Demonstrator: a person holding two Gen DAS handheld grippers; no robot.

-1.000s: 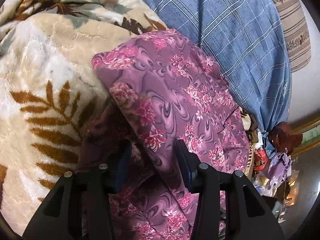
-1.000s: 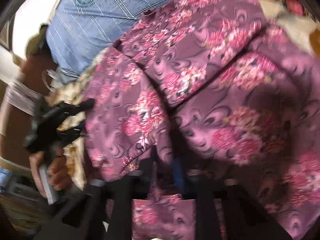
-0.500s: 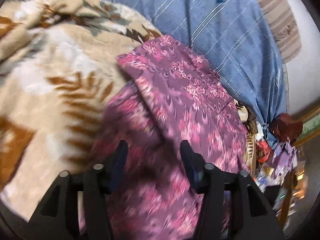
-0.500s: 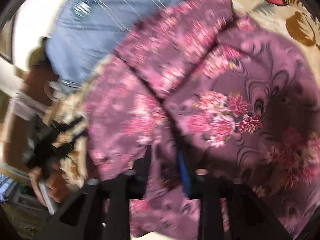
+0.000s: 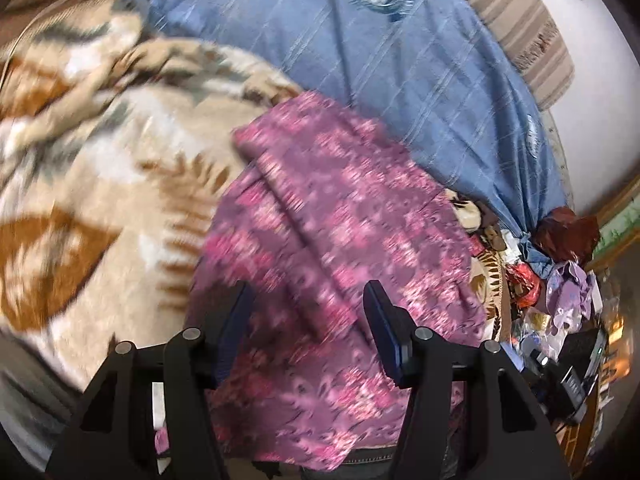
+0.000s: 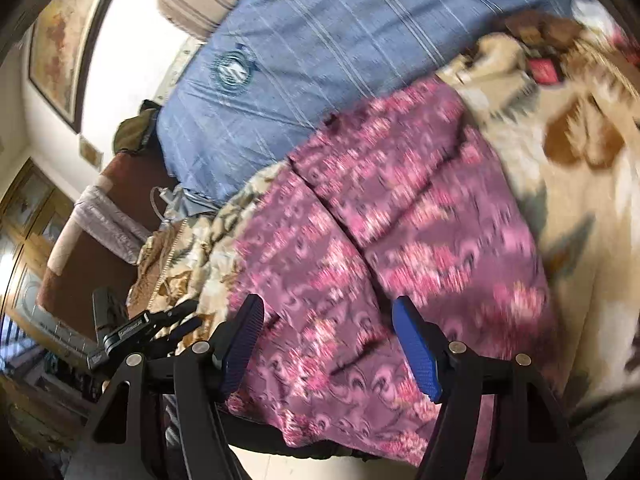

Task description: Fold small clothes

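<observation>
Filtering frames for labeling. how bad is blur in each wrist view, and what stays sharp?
Left wrist view: heavy motion smear on the floral garment and beige blanket; the left gripper fingers are crisp. Right wrist view: the same streaking on the garment and blue sheet; the right gripper is sharp, with strong fisheye bending at the rim.

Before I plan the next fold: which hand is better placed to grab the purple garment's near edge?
Right, probably: its open tongs straddle the purple garment near its hem; the left tongs hover further in.
</observation>
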